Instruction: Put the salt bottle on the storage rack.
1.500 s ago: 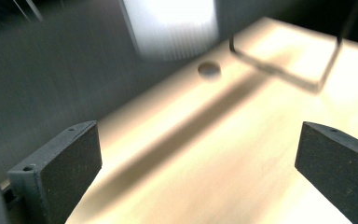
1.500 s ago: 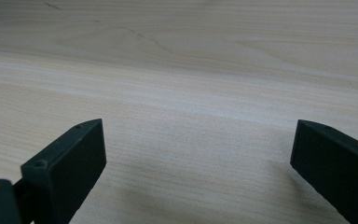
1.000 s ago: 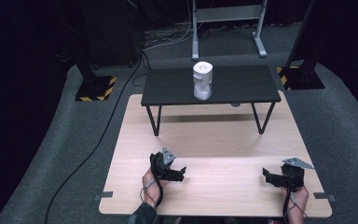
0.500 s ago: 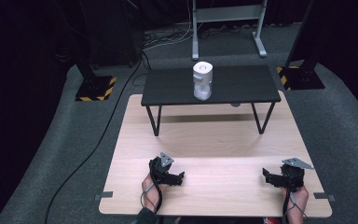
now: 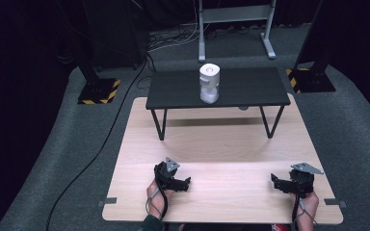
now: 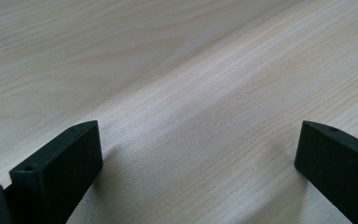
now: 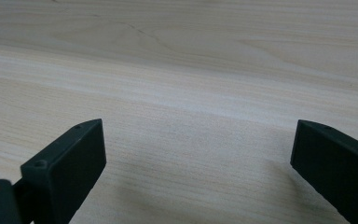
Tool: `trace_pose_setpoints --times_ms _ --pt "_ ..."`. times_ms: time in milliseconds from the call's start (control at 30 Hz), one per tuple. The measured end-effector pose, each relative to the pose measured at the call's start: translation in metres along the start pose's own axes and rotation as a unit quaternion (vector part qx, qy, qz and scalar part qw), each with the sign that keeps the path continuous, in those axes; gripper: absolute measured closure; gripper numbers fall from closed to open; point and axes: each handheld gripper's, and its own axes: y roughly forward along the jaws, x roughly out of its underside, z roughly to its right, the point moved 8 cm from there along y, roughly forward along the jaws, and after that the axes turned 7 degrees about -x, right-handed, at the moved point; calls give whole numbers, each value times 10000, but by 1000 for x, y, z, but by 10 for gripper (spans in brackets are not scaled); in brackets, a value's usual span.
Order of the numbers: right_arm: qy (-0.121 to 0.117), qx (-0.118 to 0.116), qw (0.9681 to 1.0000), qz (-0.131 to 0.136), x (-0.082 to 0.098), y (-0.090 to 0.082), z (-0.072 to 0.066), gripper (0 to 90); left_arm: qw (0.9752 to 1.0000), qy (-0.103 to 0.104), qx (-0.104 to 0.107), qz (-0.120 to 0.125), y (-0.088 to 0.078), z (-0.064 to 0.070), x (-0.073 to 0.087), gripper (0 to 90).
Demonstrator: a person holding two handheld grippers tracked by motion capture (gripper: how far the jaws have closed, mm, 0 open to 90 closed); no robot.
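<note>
Wooden table (image 5: 221,144): pale board, wide, bare across its middle; both gripper views look straight down onto its grain.
Black side table (image 5: 250,89): standing at the far end on thin legs, same spot as a second ago.
White container (image 5: 208,83): upright on the black side table, left of its centre, and it hasn't budged.
Left gripper (image 5: 185,184): near edge, left of centre; it has slid a touch toward the near edge since a second ago and now points right. Jaws spread wide, nothing between them but wood.
Right gripper (image 5: 275,182): near right corner, pointing left, holding its place. Jaws wide apart too, gripping nothing.
</note>
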Motion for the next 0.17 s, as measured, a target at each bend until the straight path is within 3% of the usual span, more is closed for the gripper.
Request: trace_pose_setpoints --times_ms 167 --pt "12 -22 10000 -5 0 0 1 20 10000 7 5 -3 0 0 0 1"
